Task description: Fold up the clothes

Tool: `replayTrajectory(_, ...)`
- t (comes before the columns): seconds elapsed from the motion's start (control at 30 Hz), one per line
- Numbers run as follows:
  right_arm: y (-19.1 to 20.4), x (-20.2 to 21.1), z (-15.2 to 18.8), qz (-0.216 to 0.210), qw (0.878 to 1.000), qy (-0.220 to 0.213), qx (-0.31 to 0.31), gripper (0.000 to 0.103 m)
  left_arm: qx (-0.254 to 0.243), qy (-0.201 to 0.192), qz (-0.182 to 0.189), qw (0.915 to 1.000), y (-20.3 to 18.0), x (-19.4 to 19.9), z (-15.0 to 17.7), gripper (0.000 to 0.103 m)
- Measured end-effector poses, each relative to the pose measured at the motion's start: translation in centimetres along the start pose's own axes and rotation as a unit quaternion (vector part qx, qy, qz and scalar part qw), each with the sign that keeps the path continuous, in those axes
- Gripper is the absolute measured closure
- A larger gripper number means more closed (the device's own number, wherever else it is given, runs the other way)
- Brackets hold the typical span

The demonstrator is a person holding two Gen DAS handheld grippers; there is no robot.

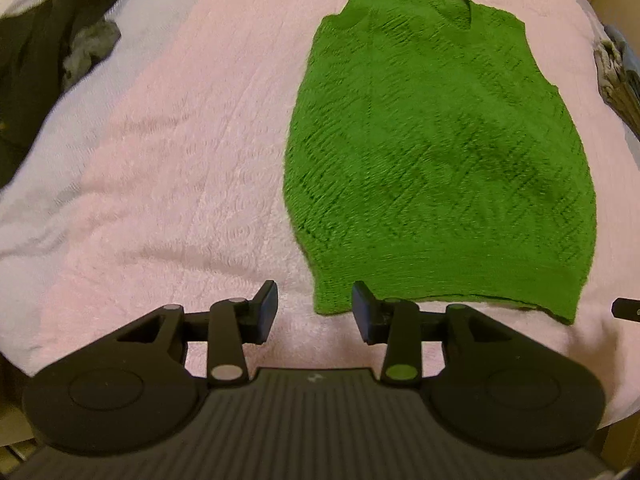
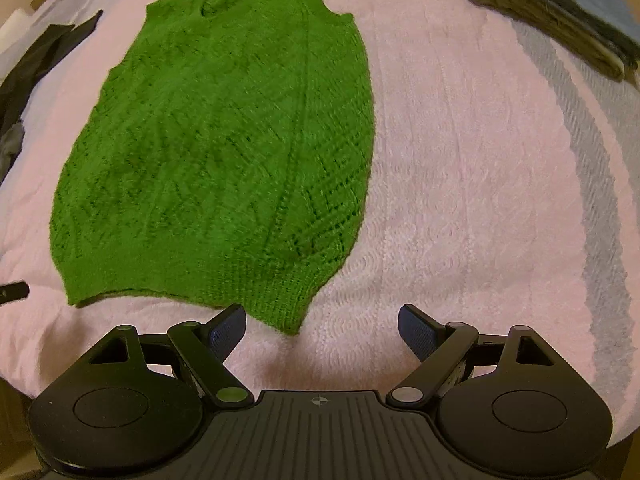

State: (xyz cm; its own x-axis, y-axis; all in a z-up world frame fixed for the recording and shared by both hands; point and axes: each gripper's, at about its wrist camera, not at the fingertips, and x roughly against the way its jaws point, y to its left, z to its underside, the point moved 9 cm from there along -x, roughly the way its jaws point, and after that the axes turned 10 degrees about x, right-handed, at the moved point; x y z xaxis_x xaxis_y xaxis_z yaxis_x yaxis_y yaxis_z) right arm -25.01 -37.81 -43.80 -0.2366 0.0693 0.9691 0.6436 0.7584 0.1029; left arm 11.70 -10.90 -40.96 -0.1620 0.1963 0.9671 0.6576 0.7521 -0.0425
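Left wrist view has the green knitted vest [image 1: 436, 160] lying flat and full-length on the pink blanket [image 1: 180, 160], neckline toward 12 o'clock and ribbed hem toward 6 o'clock. No fold shows in it yet: both shoulders, both armholes and the whole hem are spread in a single layer as far as can be seen, so the folding of this piece looks still to be started. The left claw [image 1: 314, 312] sits at 6 o'clock of the vest's left hem corner, its jaws parted a moderate way and holding nothing, with the corner of the hem lying just ahead, between the two pads.

From the right wrist view, the right claw [image 2: 322, 330] is spread wide and empty too, hovering just short of the hem's right corner, which points down toward the gap between its fingers. At 1 o'clock in that view lies a stack of folded clothes [image 2: 560, 12], grey-brown and blue, which suggests earlier items are already done. At 9 to 10 o'clock, dark garments [image 2: 36, 64] lie heaped at the blanket's edge, probably still waiting.

So the judgement: some pieces folded, this vest laid out and ready, both claws placed at the hem corners but gripping nothing; the grasp and every fold of the vest remain.
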Motion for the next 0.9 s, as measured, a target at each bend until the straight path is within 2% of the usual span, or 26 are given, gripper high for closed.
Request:
replayTrajectory(0.03,-0.2,-0.5,0.2,0.003,1.0,0.004,-0.003,0.017,0.001,0.005,-0.005,1.0,0.6,-0.9,0.1,0.067)
replayTrajectory(0.1,-0.3,-1.5,0.5,0.007,1.0,0.006,-0.007,0.017,-0.009,0.01,-0.04,0.9991,1.6,-2.6,0.2,0.067)
replayTrajectory(0.17,-0.3,-2.3,0.6,0.01,1.0,0.004,-0.012,0.017,-0.027,0.001,-0.073,0.9969,2.3,-3.8,-0.2,0.067)
replayTrajectory(0.27,-0.5,-3.0,0.5,0.009,1.0,-0.01,-0.022,0.017,-0.047,-0.018,-0.103,0.9934,2.5,-4.8,-0.8,0.067)
replayTrajectory(0.43,-0.6,-3.6,0.0,-0.004,0.998,-0.042,-0.043,0.017,-0.117,-0.056,-0.147,0.9806,1.8,-5.8,-1.4,0.067)
replayTrajectory(0.5,-0.5,-3.7,-0.1,-0.016,0.997,-0.058,-0.052,0.017,-0.123,-0.065,-0.121,0.9828,1.4,-5.8,-1.5,0.066)
replayTrajectory(0.53,-0.6,-3.7,-0.1,-0.024,0.996,-0.066,-0.057,0.017,-0.105,-0.066,-0.089,0.9883,1.4,-5.8,-1.4,0.066)
replayTrajectory(0.6,-0.6,-3.8,0.0,-0.047,0.993,-0.079,-0.07,0.017,-0.055,-0.061,-0.022,0.9964,1.7,-5.7,-1.3,0.066)
replayTrajectory(0.67,-0.7,-4.1,0.6,-0.071,0.99,-0.086,-0.082,0.017,0.012,-0.05,0.045,0.9977,2.5,-5.9,-1.2,0.066)
replayTrajectory(0.7,-0.7,-4.3,0.8,-0.082,0.989,-0.089,-0.089,0.017,0.044,-0.044,0.074,0.9953,2.9,-6.1,-1.2,0.066)
replayTrajectory(0.77,-0.9,-4.7,1.3,-0.108,0.984,-0.097,-0.106,0.017,0.093,-0.035,0.107,0.9893,3.7,-6.7,-1.0,0.066)
replayTrajectory(0.9,-1.4,-5.4,1.4,-0.158,0.968,-0.12,-0.155,0.017,0.155,-0.013,0.167,0.9735,3.9,-8.1,-0.9,0.067)
